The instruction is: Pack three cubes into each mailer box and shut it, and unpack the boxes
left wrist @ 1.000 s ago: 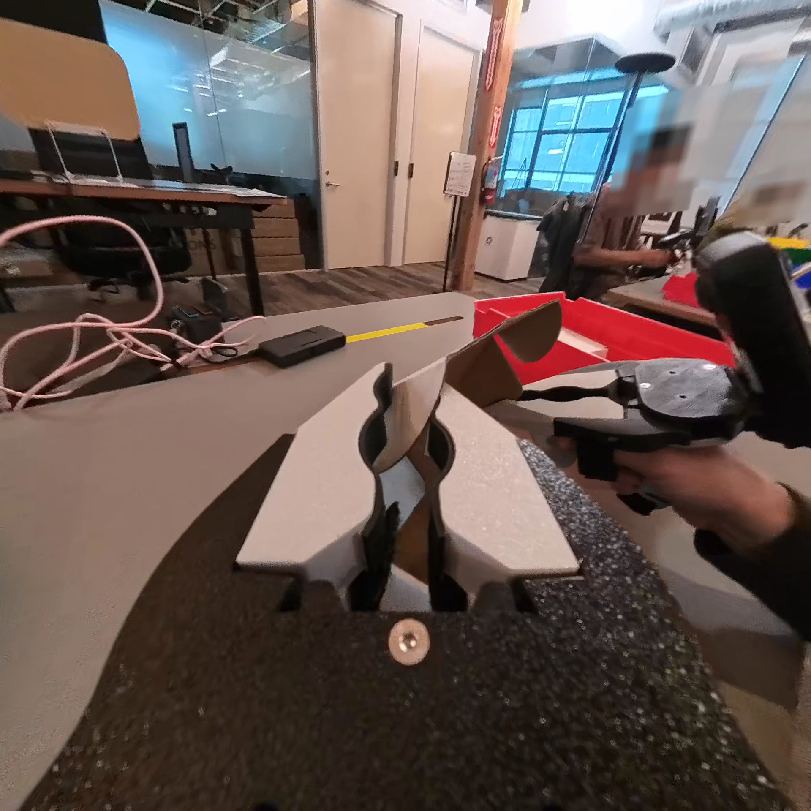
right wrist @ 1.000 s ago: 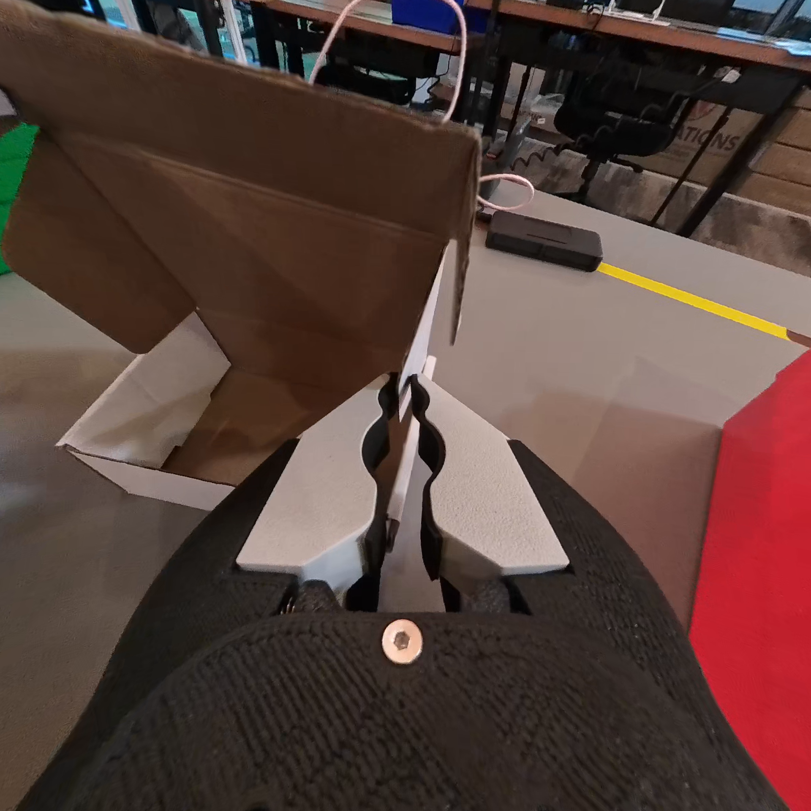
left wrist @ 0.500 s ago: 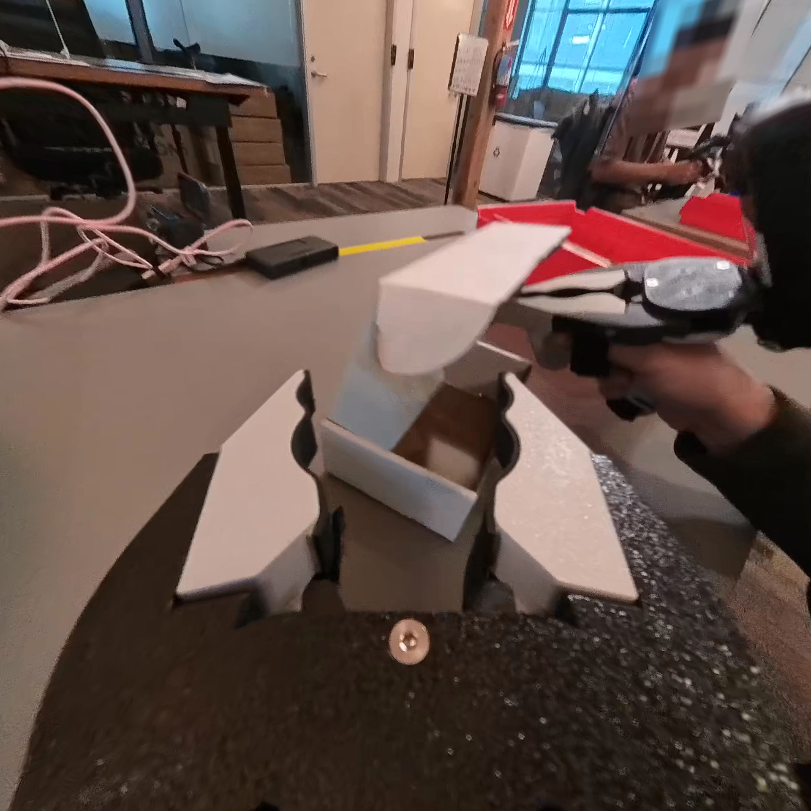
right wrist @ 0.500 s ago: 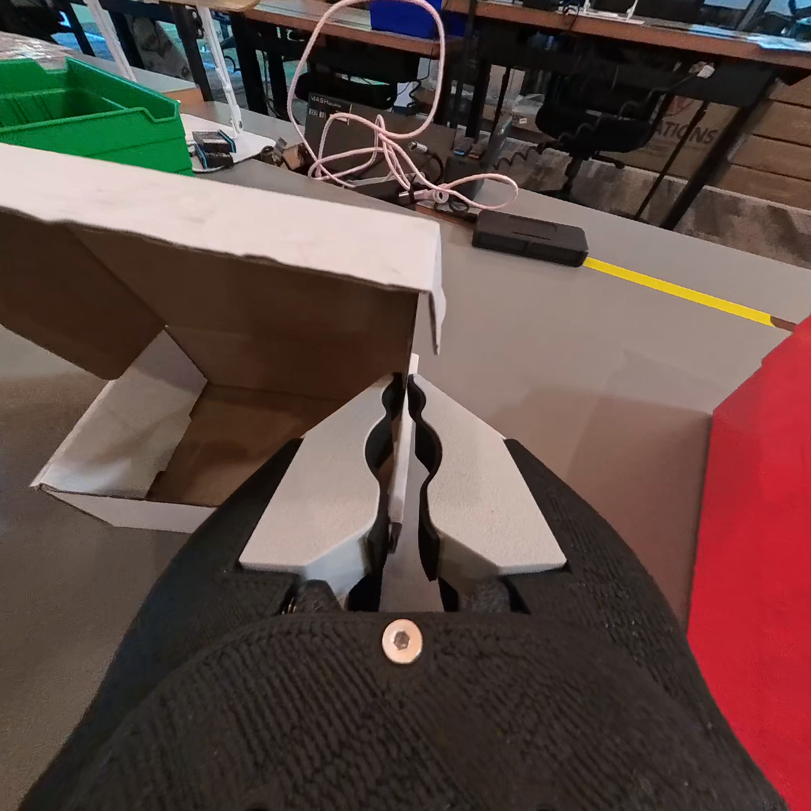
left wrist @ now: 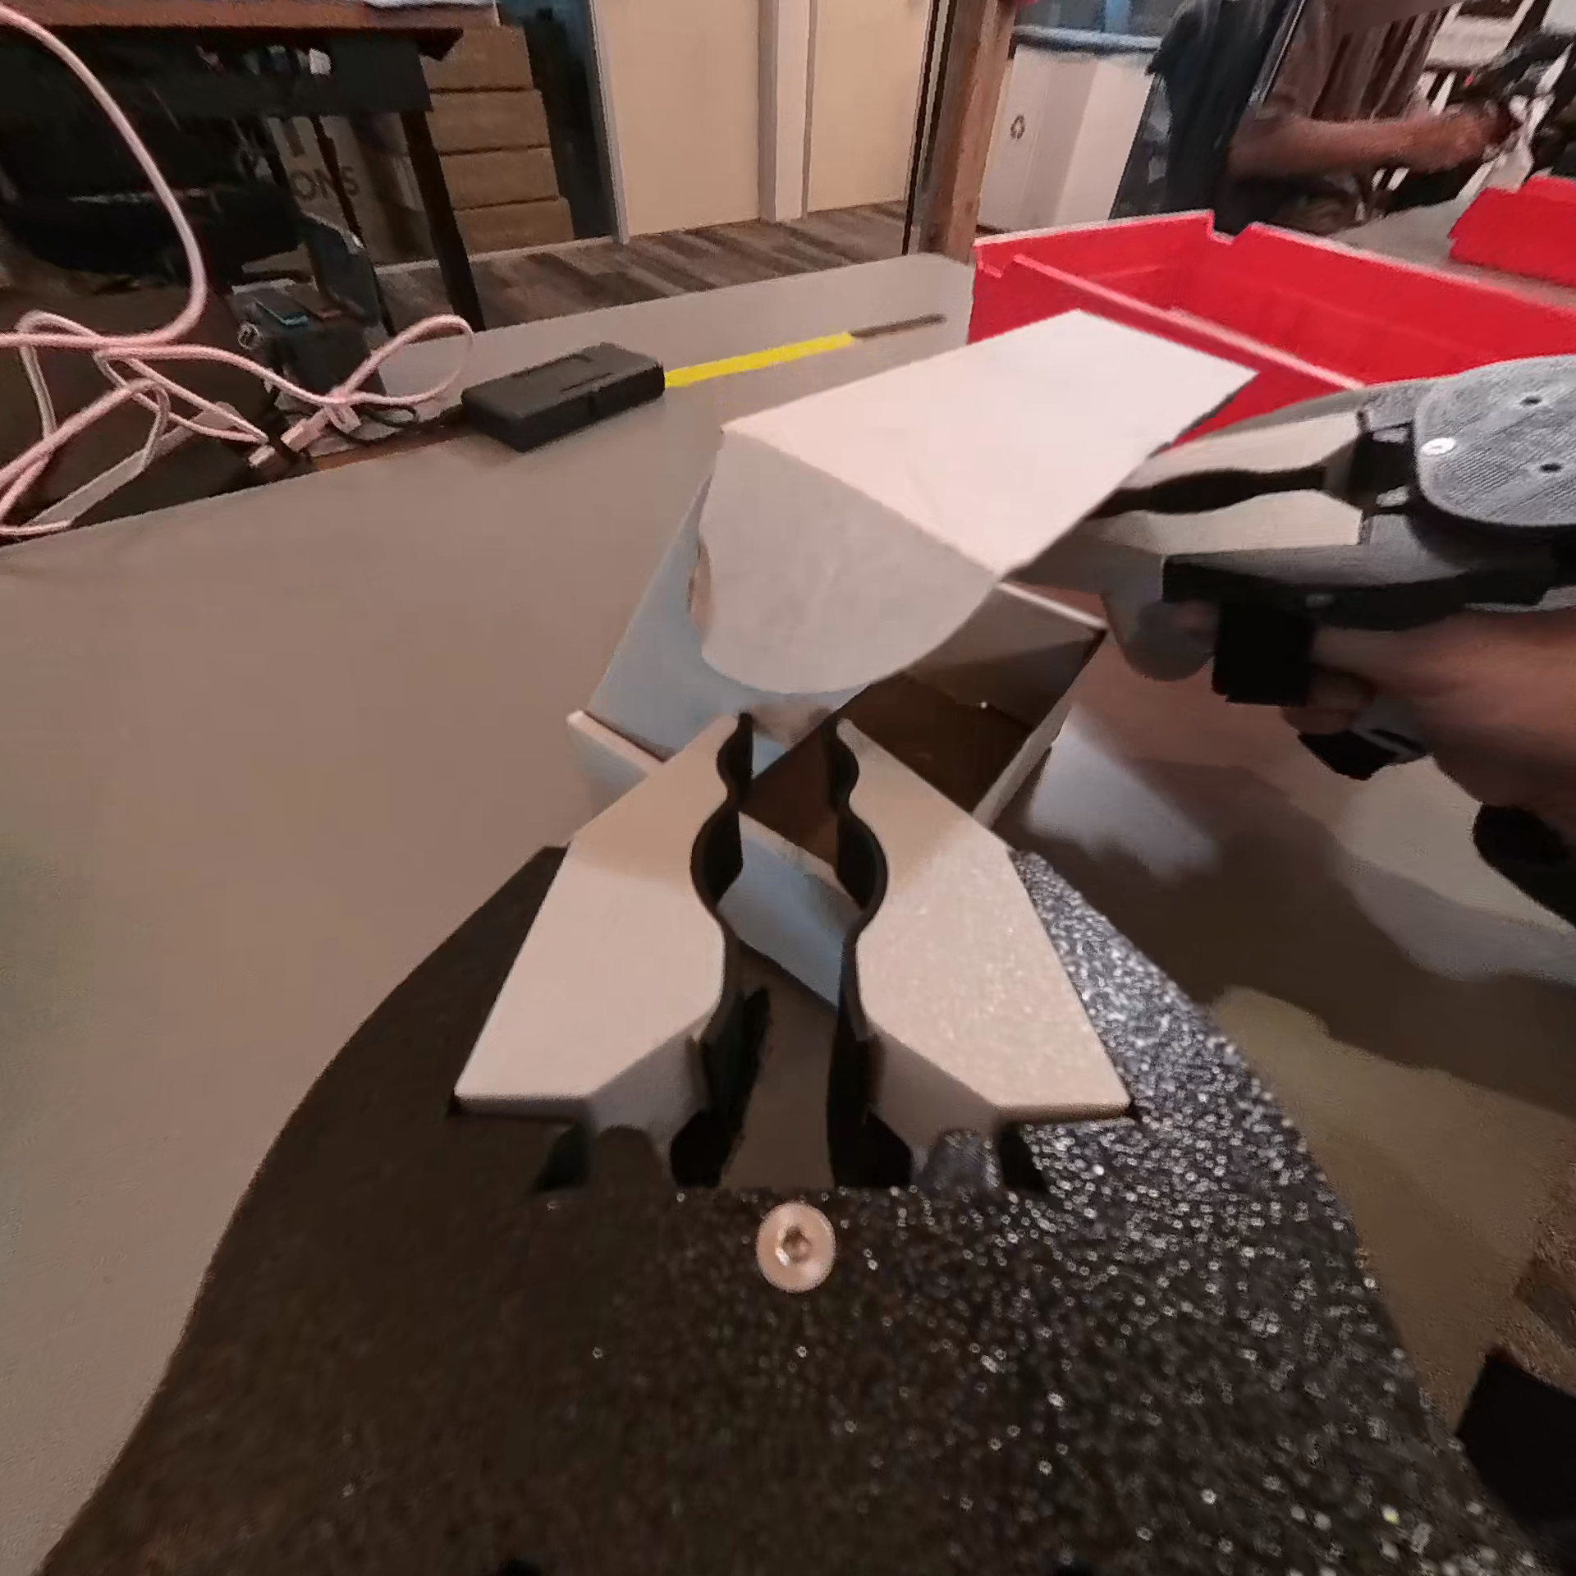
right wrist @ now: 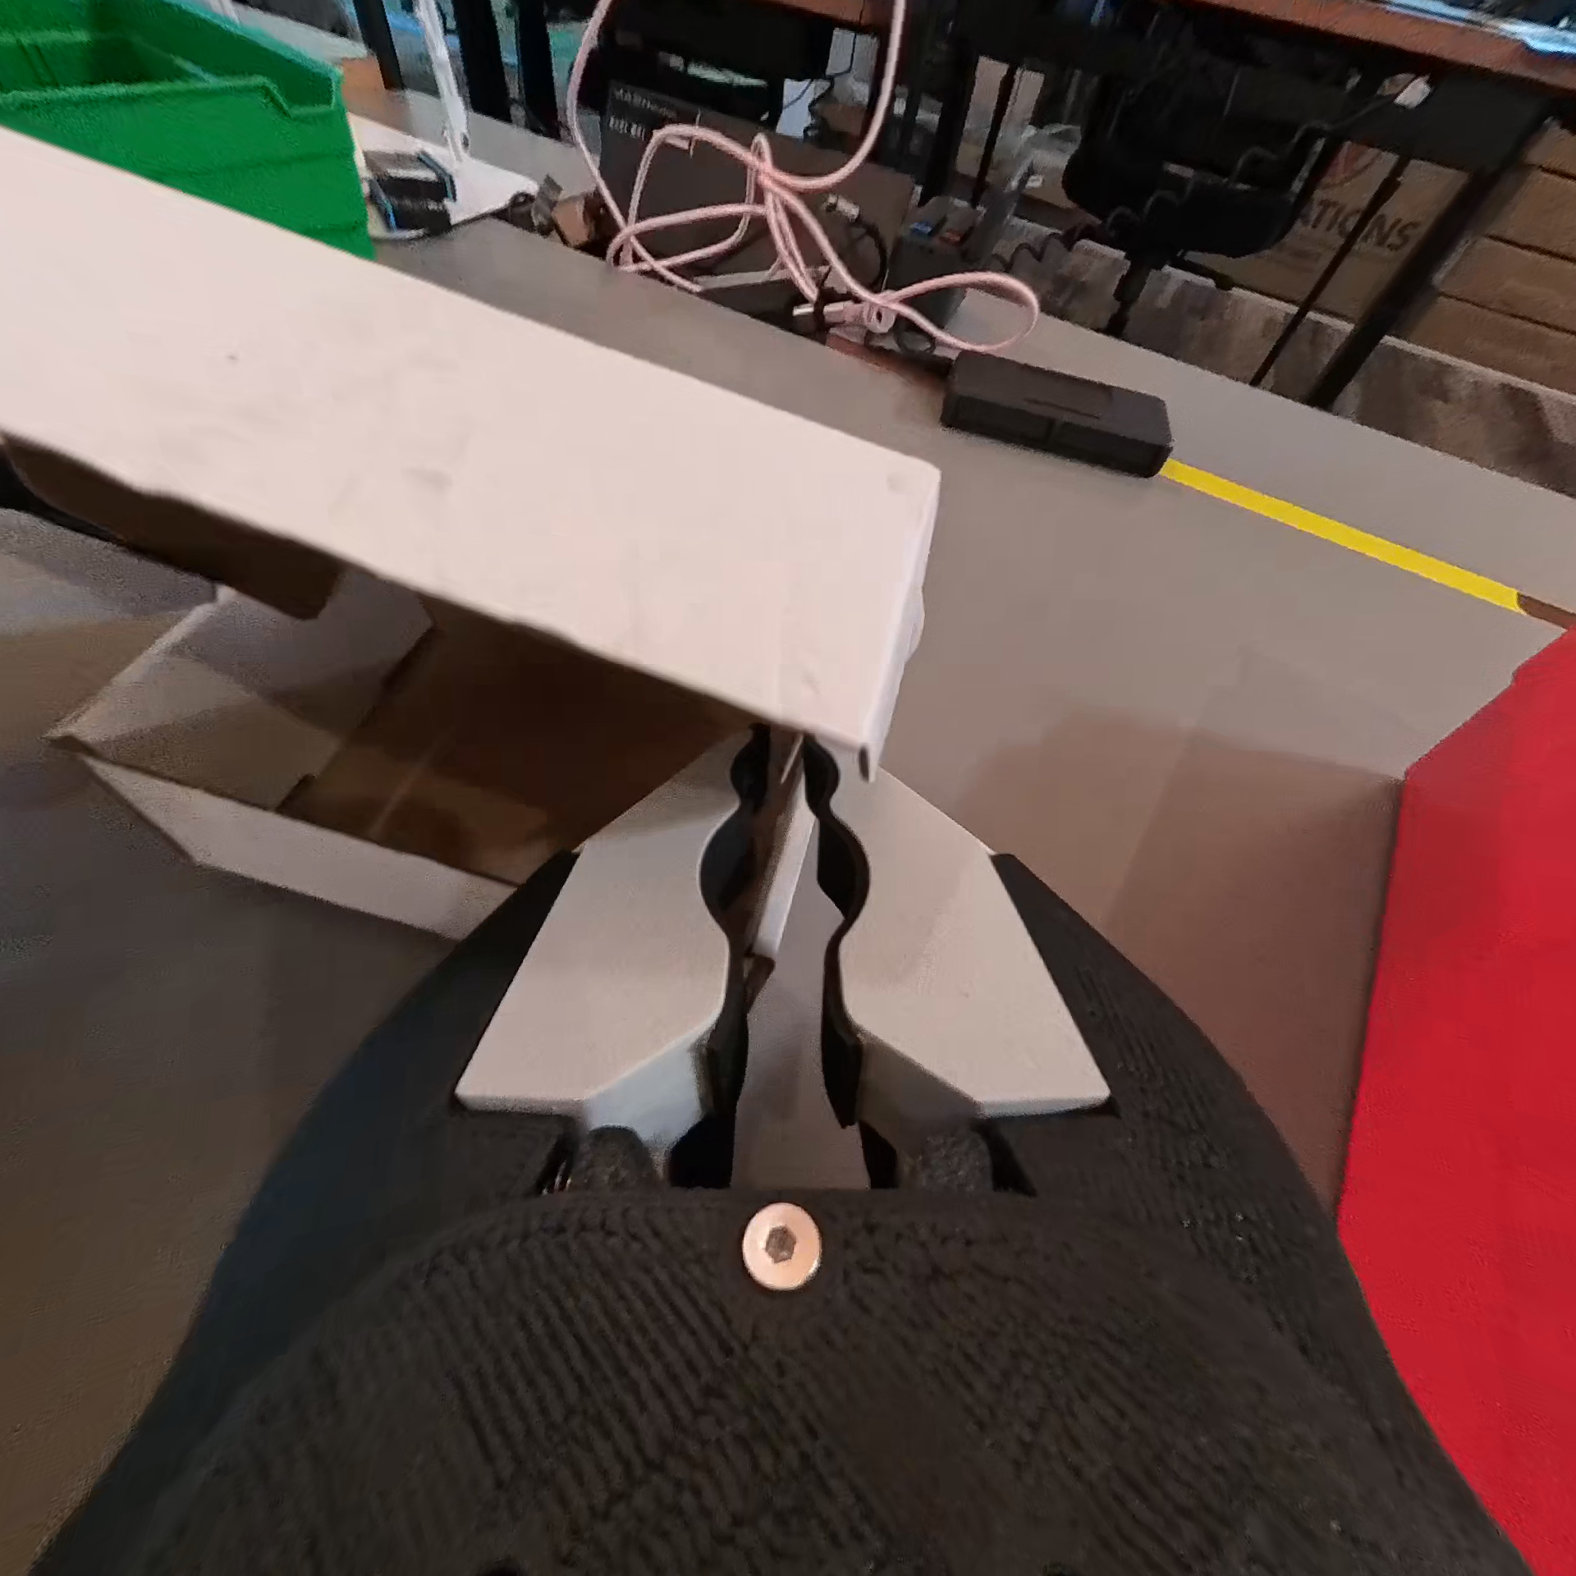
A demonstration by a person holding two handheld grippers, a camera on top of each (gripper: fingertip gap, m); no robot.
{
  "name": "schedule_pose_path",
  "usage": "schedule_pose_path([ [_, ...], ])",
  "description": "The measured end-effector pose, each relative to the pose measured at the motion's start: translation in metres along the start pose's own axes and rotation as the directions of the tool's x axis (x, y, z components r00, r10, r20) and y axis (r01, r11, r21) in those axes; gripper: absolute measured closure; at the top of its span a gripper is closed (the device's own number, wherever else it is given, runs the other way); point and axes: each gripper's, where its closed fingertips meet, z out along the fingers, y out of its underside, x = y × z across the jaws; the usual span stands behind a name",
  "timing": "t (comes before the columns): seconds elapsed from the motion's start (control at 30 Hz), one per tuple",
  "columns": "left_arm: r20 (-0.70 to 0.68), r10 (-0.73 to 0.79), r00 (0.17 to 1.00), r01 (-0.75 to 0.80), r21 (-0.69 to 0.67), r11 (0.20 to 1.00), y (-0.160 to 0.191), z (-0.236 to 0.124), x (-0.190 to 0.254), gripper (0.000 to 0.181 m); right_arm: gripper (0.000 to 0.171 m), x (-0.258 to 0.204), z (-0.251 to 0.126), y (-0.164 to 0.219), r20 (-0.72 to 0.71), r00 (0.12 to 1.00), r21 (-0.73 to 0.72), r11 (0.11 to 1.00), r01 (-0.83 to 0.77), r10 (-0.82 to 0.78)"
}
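A mailer box [left wrist: 819,895] of matt cardboard, white outside and raw brown inside, sits on a smooth, matt grey bench [left wrist: 298,682]. The left gripper [left wrist: 789,733] has pale, fine-grained matt plastic fingers [left wrist: 614,955] on a rough, speckled black body. A red bin [left wrist: 1279,290] looks like smooth plastic.

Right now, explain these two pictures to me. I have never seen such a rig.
There is no robot here. A person holds a two-fingered tool in each hand, and each tool carries a camera that looks along its fingers. One picture is the left tool view, the other the right tool view.

On the grey table sits a white mailer box, its lid half raised. The right tool pinches the lid's front flap. The left tool is open at the box's near edge, holding nothing. No cubes show inside.

Around it are a red bin, a green bin, a black device and pink cables.
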Motion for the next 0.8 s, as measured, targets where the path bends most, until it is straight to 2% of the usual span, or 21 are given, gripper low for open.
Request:
schedule_pose_path([
  [0.1,-0.022,-0.012,1.0,0.011,-0.05,0.999,0.011,-0.005,-0.001,0.168,0.156,-0.005,-0.001,0.008,0.031,0.999,-0.044,0.999,0.023,-0.022],
  [0.2,-0.076,0.006,0.997,-0.008,-0.03,1.0,0.012,-0.024,0.005,0.137,0.142,-0.015,-0.007,0.015,0.097,0.995,-0.09,0.996,0.021,-0.012],
  [0.33,-0.084,0.043,0.996,-0.042,0.021,0.999,0.007,-0.053,0.015,0.115,0.12,-0.021,-0.034,0.025,0.072,0.994,-0.136,0.986,0.096,-0.087],
  [0.47,-0.049,0.217,0.975,-0.208,0.135,0.969,-0.009,-0.068,0.03,0.074,0.111,-0.018,-0.071,0.029,0.015,0.979,-0.074,0.976,0.204,-0.204],
  [0.57,0.02,0.405,0.914,-0.399,0.22,0.89,-0.027,-0.065,0.035,0.063,0.111,-0.013,-0.091,0.025,-0.023,0.97,0.044,0.969,0.245,-0.244],
  [0.67,0.032,0.638,0.77,-0.618,0.285,0.732,-0.038,-0.054,0.052,0.066,0.112,-0.01,-0.101,0.023,-0.055,0.965,0.112,0.959,0.26,-0.255],
  [0.73,0.039,0.748,0.663,-0.732,0.246,0.636,-0.036,-0.038,0.054,0.069,0.111,-0.016,-0.105,0.019,-0.051,0.959,0.148,0.948,0.283,-0.278],
  [0.8,0.003,0.799,0.602,-0.789,0.158,0.594,-0.026,-0.019,0.049,0.069,0.11,-0.025,-0.105,0.016,-0.037,0.942,0.17,0.927,0.335,-0.334],
])
